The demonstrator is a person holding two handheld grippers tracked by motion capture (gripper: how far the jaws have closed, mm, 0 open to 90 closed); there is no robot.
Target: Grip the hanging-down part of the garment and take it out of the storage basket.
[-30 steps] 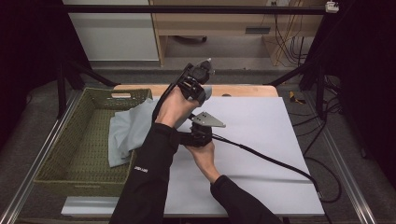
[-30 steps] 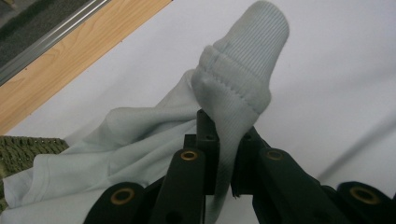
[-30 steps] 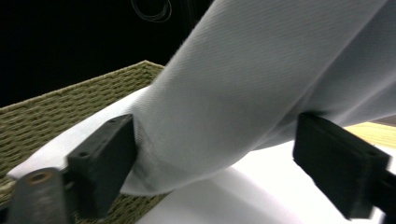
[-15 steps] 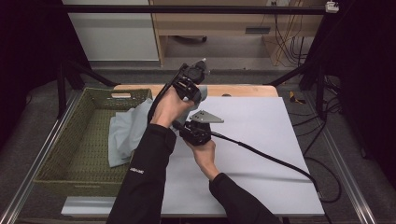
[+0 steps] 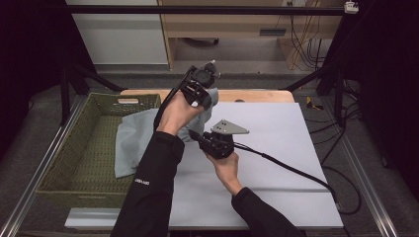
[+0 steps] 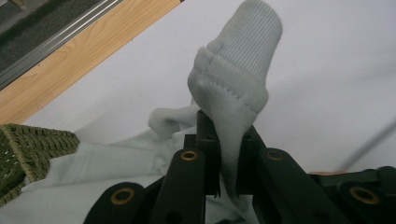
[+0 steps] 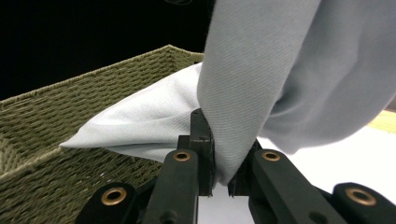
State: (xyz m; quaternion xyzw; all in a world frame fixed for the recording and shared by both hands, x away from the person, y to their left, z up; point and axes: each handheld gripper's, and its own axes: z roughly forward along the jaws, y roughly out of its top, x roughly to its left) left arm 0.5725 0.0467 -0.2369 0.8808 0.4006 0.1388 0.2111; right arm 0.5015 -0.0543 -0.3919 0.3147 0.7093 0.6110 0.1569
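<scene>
Left claw (image 5: pixel 207 84) pinching cuff of grey garment (image 5: pixel 133 136), right claw (image 5: pixel 200 137) pinching fabric fold; garment lifted from basket (image 5: pixel 74 148) onto bench (image 5: pixel 276 148); next likely spreading flat.

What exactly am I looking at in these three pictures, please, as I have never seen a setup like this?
A person at a table holds a two-jaw gripper in each hand; there is no robot arm. The high view looks down on the white table from above. There the left gripper is raised and the right gripper sits lower. The other two pictures come from cameras riding on the grippers, looking along their black jaws. A pale grey garment hangs half out of a green woven basket. The left gripper view shows jaws shut on its ribbed cuff; the right gripper view shows jaws shut on smooth fabric.
</scene>
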